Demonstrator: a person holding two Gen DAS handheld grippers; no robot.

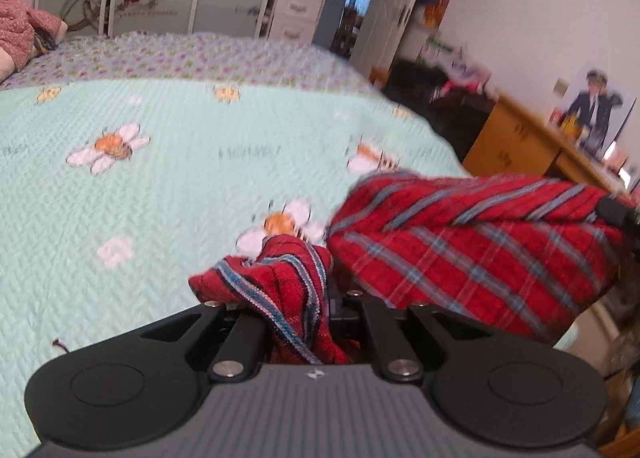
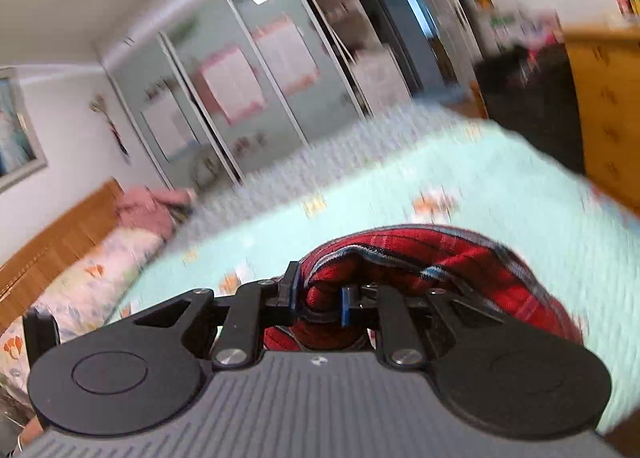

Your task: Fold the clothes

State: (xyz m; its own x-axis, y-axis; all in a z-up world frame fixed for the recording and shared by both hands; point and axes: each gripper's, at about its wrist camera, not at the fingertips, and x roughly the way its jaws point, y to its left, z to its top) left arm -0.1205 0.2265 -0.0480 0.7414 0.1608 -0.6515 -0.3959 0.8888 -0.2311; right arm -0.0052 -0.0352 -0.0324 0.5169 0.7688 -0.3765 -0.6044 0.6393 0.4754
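A red plaid cloth (image 1: 472, 258) with blue and white stripes is held up above the bed (image 1: 168, 186) between the two tools. In the left wrist view, one bunched corner of the cloth is pinched in the left tool (image 1: 320, 290), whose jaws are drawn close together, with fabric spilling out toward the camera and to the left. From there the cloth is stretched to the right, where its far end is met by a black part at the frame edge that appears to be the other tool.

In the right wrist view, a thick fold of the same cloth (image 2: 420, 254) is clamped in the right tool (image 2: 320, 290); the jaws are set narrowly, with the blue-edged pads pressed against the gathered fabric. The rest of the cloth is draped to the right over the tool's linkage.

The bed is covered with a pale mint quilt (image 1: 120, 258) printed with white daisies and orange bees; a second, small-patterned coverlet (image 1: 200, 54) is seen at the far end. A pink garment (image 1: 20, 30) is lying near the headboard side. Wardrobe doors (image 2: 248, 98) with paper sheets are seen beyond the bed, and a wooden dresser (image 1: 516, 142) is standing to the right. Both views are blurred.
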